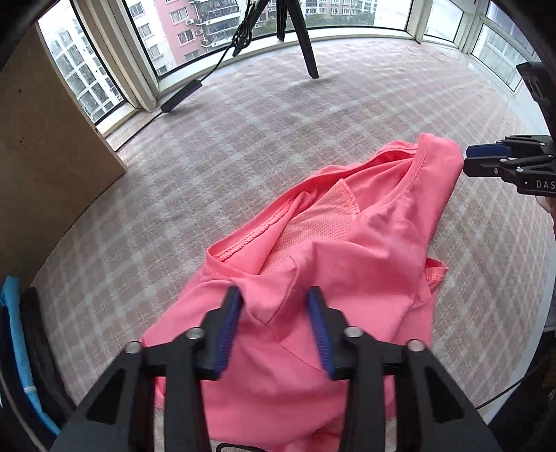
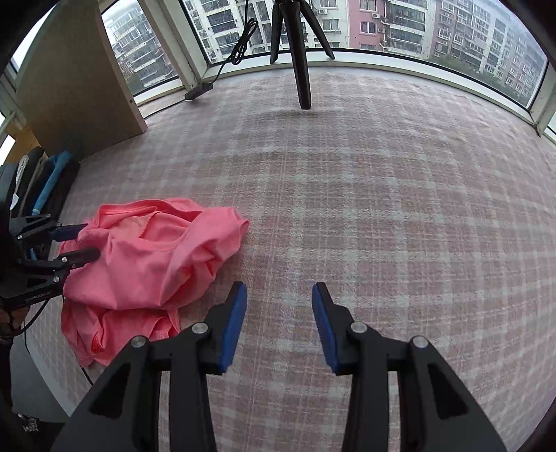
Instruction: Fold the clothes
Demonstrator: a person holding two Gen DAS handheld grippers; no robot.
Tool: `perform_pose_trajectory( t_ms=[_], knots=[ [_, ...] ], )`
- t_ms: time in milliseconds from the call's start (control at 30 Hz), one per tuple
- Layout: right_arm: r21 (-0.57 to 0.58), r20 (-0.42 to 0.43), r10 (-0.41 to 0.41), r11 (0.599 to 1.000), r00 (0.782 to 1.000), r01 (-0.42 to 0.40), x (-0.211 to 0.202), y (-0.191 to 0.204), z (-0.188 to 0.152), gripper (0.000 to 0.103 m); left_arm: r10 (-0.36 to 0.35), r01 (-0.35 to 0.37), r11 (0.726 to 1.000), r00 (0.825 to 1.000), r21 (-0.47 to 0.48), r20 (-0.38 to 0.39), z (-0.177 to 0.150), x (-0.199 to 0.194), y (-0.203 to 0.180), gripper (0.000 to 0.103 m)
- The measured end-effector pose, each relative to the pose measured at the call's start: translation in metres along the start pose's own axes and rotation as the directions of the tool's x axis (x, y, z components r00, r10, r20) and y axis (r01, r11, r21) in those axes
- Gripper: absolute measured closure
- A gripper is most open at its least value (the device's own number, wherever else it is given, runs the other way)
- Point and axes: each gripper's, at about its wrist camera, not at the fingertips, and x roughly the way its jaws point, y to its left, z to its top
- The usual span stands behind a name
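Left claw (image 1: 274,299) parted over crumpled pink shirt (image 1: 347,250), right claw (image 2: 279,295) released, both angled steeply down

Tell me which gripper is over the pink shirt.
The left gripper: its open jaws straddle a fold of the pink shirt. The right gripper is open over bare checked carpet beside it.

My left gripper (image 1: 274,327) is hanging over the near end of the crumpled shirt (image 1: 333,250), which is lying on the carpet (image 1: 243,146), while my right gripper (image 2: 279,313) is hovering over bare carpet to the shirt's right. Far behind, a tripod (image 2: 299,52) is standing by the window (image 2: 451,31), with a board (image 2: 69,76) leaning at far left.
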Motion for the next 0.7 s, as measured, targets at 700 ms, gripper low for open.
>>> perform_pose_trajectory(
  t_ms=[700],
  knots=[
    [-0.459,-0.065,0.209,0.862,0.976,-0.215,0.004,0.167,0.014,0.051,0.120,-0.082,0.857,0.992,-0.508,0.044,-0.185,-0.085,0.136,0.097]
  ],
)
